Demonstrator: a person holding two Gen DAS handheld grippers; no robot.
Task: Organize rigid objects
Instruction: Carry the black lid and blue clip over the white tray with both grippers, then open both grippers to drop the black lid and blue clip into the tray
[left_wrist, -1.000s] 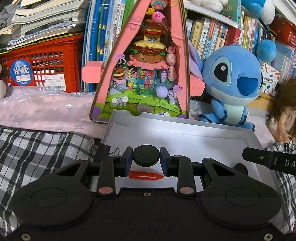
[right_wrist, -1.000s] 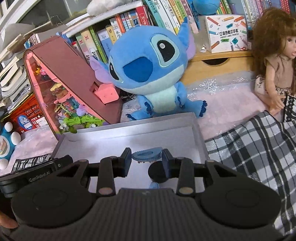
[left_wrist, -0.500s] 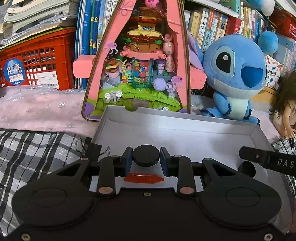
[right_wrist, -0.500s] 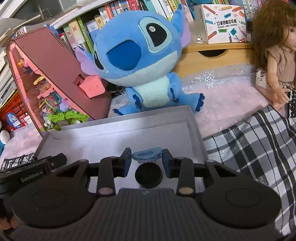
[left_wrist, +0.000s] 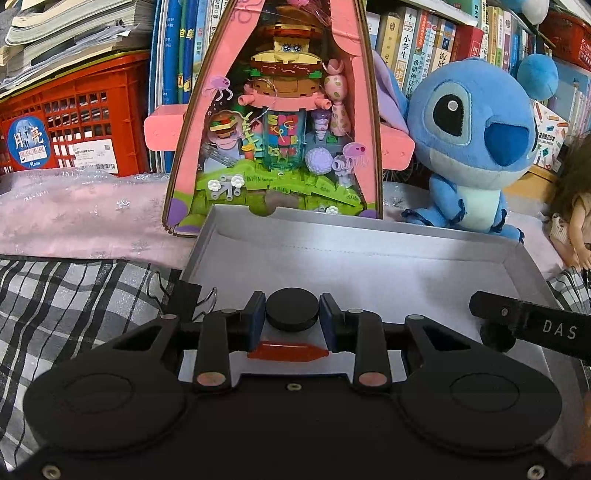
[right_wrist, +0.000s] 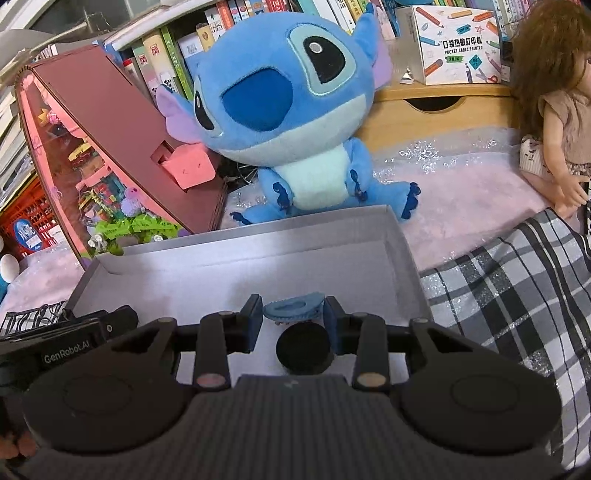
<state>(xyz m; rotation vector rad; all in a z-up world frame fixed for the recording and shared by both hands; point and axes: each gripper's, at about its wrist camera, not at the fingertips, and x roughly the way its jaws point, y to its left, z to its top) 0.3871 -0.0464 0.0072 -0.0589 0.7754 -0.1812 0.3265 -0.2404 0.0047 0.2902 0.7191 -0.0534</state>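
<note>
Lower over the grey box (right_wrist: 402, 254) now, my right claw (right_wrist: 293, 319) pinches a blue clip (right_wrist: 293, 309), my left claw (left_wrist: 292, 321) pinches a red piece (left_wrist: 286, 351); next I let go gently inside.

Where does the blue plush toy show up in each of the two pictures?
Left wrist view: the plush sits at the upper right, behind the far right corner of the grey box.
Right wrist view: the plush fills the upper centre, just behind the far wall of the grey box.
Shared landmark: the pink house, on the plush's left in both.
</note>
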